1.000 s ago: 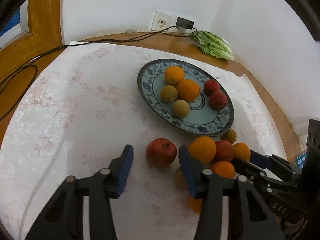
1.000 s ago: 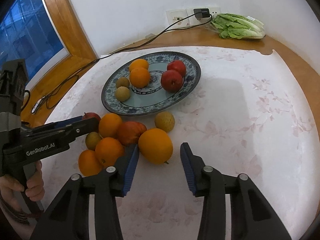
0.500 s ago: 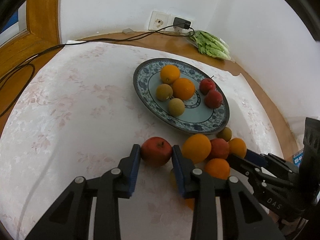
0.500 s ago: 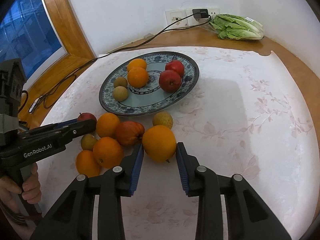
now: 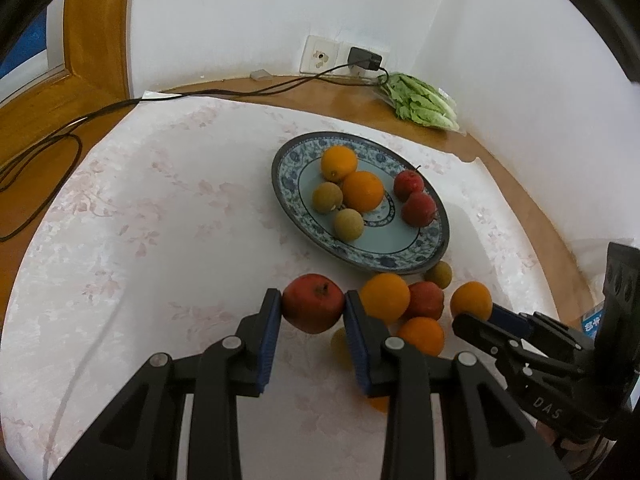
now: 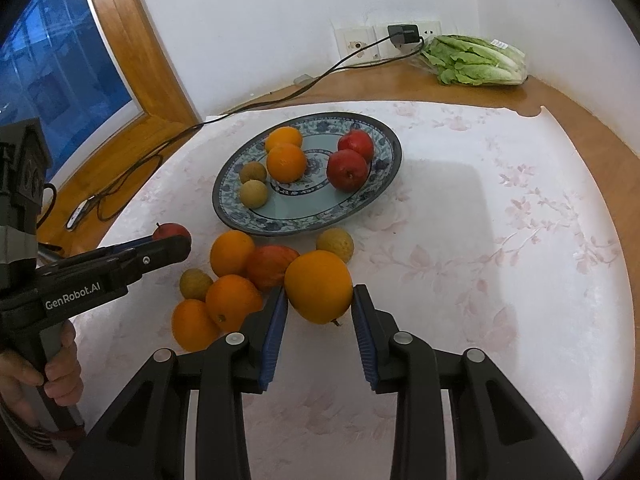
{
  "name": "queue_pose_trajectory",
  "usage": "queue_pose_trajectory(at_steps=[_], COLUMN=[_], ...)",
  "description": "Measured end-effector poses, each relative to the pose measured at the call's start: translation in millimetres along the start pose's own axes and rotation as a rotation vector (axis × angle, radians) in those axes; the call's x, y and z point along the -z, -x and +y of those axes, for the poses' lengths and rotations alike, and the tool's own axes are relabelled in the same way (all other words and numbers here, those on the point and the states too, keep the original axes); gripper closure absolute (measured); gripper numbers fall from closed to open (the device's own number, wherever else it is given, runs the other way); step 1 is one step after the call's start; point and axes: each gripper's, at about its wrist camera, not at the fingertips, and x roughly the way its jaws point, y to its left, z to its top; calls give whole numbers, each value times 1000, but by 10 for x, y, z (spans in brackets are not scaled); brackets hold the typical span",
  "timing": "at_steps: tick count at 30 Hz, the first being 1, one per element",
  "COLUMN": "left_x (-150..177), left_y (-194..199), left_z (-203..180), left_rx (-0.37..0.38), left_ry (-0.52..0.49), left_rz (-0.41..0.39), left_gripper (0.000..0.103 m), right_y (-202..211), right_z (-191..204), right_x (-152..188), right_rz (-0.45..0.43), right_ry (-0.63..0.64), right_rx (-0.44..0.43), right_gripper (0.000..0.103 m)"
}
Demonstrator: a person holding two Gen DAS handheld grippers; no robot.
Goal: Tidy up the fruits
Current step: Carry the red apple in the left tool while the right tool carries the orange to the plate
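Gripping hard on both sides now: the left gripper (image 5: 313,312) is clamping its blue pads on a red apple (image 5: 313,303), one pad pressing each flank, the fruit sitting right at the fingertips above the floral tablecloth (image 5: 120,240). Over on the other camera, the right gripper (image 6: 319,300) is squeezing a big orange (image 6: 318,287) the same way, stem end hanging low between the pads. Just beside that orange, toward the left gripper, a loose heap is lying on the cloth: three more oranges (image 6: 234,307), a reddish apple (image 6: 271,266) and a small brown fruit (image 6: 195,284), all crowding together, and another small brown one (image 6: 335,244) is sitting just behind the held orange. Beyond the heap, the blue-patterned plate (image 6: 384,176) is carrying two oranges, two small brown fruits and two red apples. Farther back, a bunch of lettuce (image 6: 476,62) is resting by the wall, near a plugged-in charger (image 6: 404,34).
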Motion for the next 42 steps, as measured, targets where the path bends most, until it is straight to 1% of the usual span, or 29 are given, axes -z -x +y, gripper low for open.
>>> queue_pose_trajectory(at_steps=[31, 42], left_x=[-18, -136], left_y=[88, 42], left_z=[-48, -122], left_rx=[7, 21], left_ry=[-15, -26], left_rz=[-12, -21], left_gripper=[70, 70], right_y=[159, 172], right_z=[40, 45], right_x=[-19, -127], right_rz=[-37, -54], right_ry=[1, 16], right_rx=[-25, -22], right_gripper=[69, 69])
